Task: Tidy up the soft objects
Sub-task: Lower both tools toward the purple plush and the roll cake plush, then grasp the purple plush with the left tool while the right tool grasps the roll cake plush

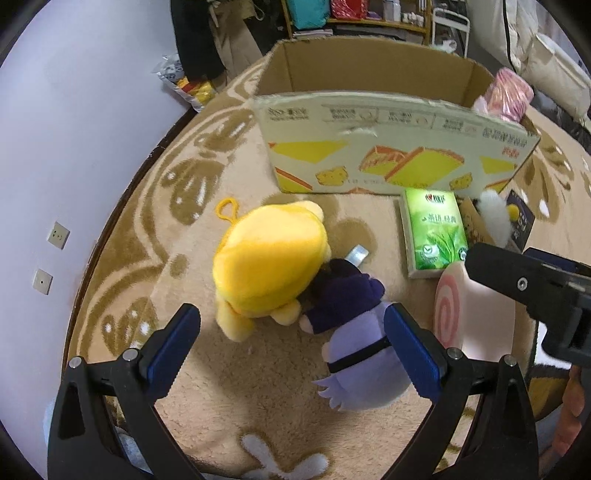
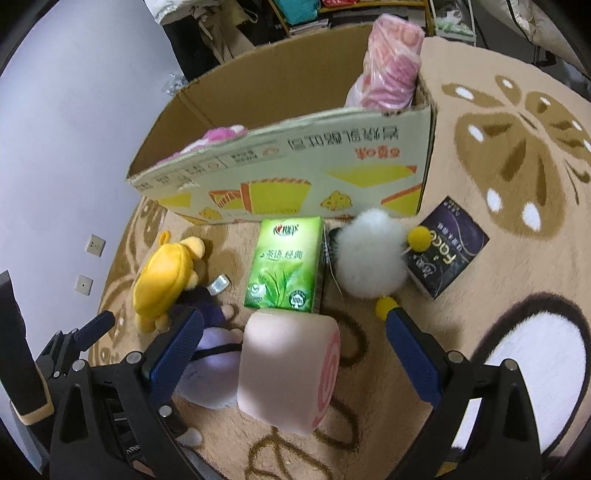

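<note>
A yellow plush toy (image 1: 269,258) lies on the rug beside a purple plush doll (image 1: 362,347). My left gripper (image 1: 291,347) is open above them, its right finger touching the purple doll. A pink swirl roll cushion (image 2: 288,369) lies between the fingers of my open right gripper (image 2: 295,350). Beyond it sit a green tissue pack (image 2: 286,262), a white fluffy toy with yellow pom-poms (image 2: 369,258) and a dark tissue box (image 2: 447,247). The cardboard box (image 2: 295,170) holds pink soft items (image 2: 391,59). The yellow toy (image 2: 162,280) and purple doll (image 2: 214,373) also show in the right wrist view.
A beige patterned rug (image 2: 517,166) covers the floor. A pale wall (image 1: 74,147) with sockets stands to the left. Shelves and clutter (image 1: 369,14) lie behind the box. A small silver wrapper (image 1: 358,254) lies by the yellow toy.
</note>
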### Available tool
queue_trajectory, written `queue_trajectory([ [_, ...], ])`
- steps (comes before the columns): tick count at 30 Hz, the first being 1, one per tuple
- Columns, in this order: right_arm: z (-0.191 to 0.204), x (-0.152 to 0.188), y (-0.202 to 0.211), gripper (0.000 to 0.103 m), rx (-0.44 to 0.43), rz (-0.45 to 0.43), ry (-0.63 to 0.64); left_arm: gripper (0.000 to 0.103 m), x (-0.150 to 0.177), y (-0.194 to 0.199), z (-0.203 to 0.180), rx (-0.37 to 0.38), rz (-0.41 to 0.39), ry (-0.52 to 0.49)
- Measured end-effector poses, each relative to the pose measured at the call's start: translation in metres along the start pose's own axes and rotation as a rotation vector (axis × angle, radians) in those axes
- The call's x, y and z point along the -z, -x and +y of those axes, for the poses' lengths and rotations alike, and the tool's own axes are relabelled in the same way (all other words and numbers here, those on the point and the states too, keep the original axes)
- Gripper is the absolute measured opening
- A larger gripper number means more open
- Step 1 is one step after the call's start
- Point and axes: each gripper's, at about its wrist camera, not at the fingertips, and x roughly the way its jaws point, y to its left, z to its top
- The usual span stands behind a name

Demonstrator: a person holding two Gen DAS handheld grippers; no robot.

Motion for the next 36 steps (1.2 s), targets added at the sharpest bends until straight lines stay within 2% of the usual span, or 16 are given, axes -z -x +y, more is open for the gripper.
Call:
queue_trajectory([
  [8, 0.001, 0.004, -0.019, 0.099, 0.012, 0.071, -0.003, 0.099, -0.001, -0.013, -0.009, 0.018, 0.029, -0.022],
  [16, 0.003, 0.003, -0.030, 0.099, 0.009, 0.095, -0.009, 0.099, -0.001, -0.016, -0.013, 0.064, 0.040, -0.023],
  [18, 0.003, 0.004, -0.032, 0.093, 0.016, 0.108, -0.007, 0.099, -0.001, -0.017, -0.016, 0.066, 0.046, -0.032],
  [26, 0.011, 0.008, -0.043, 0.084, 0.028, 0.151, 0.025, 0.099, 0.002, -0.024, -0.026, 0.074, 0.076, -0.059],
  [30, 0.013, 0.008, -0.048, 0.075, 0.023, 0.164, 0.027, 0.099, 0.002, -0.025, -0.028, 0.072, 0.073, -0.062],
  [33, 0.011, 0.009, -0.051, 0.066, 0.013, 0.178, 0.013, 0.095, 0.001, -0.026, -0.029, 0.075, 0.078, -0.065],
  [36, 0.013, 0.008, -0.053, 0.062, 0.006, 0.175, 0.014, 0.089, 0.001, -0.029, -0.028, 0.103, 0.092, -0.052],
])
